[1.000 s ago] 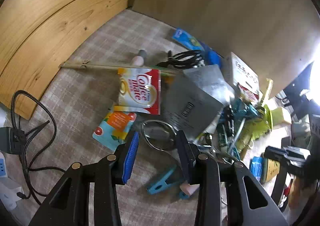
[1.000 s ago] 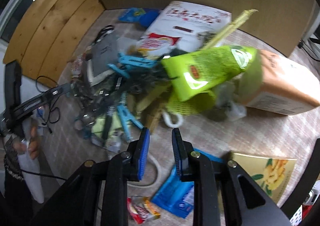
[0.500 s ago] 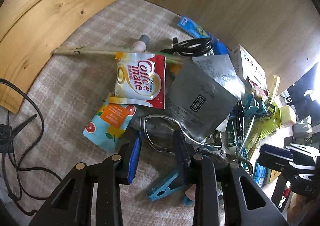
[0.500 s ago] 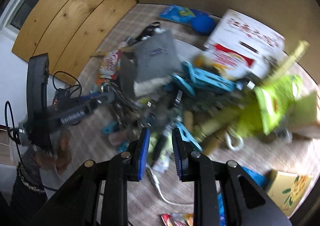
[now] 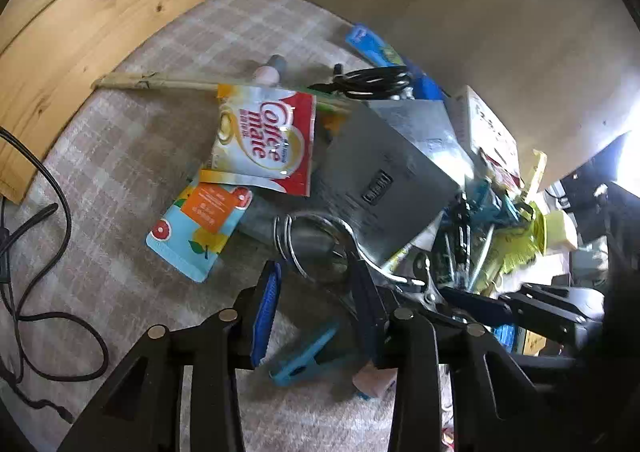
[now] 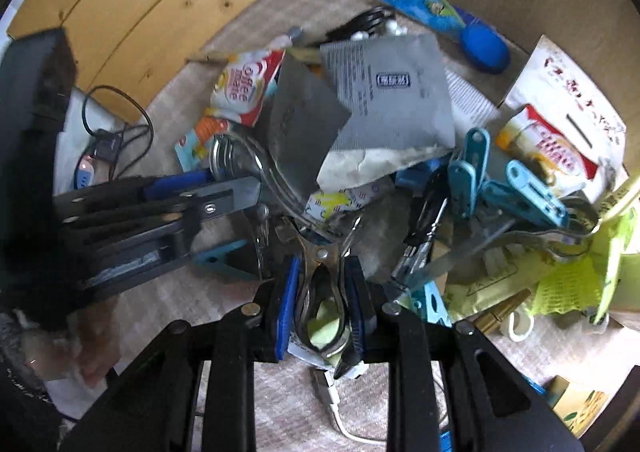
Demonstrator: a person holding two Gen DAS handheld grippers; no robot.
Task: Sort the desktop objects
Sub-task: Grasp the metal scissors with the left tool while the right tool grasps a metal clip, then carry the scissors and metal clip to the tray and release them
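Note:
Metal scissor-style tongs [image 6: 320,252] lie in the clutter on the checked cloth. Their ring-shaped ends [image 5: 316,248] sit just ahead of my left gripper [image 5: 316,308], whose jaws are opening, with the blue pads clear of the metal. The tongs' other loops [image 6: 320,308] lie between the pads of my right gripper [image 6: 320,312], which flank them closely without visibly pressing. In the right wrist view the left gripper [image 6: 240,187] reaches in from the left. A blue pad [image 5: 476,302] of the right gripper shows in the left wrist view.
Around the tongs lie a Coffee-mate sachet [image 5: 266,139], an orange-and-blue sachet [image 5: 200,228], grey foil pouches [image 6: 392,91], blue clothes pegs [image 6: 516,187], one peg [image 5: 308,352] under the left fingers, green packets [image 6: 572,280] and black cables [image 5: 40,252]. Wood panels wall the back.
My right gripper swept left across the pile and now straddles the tongs' loops. My left gripper narrowed around the rings, then widened again, staying almost in place.

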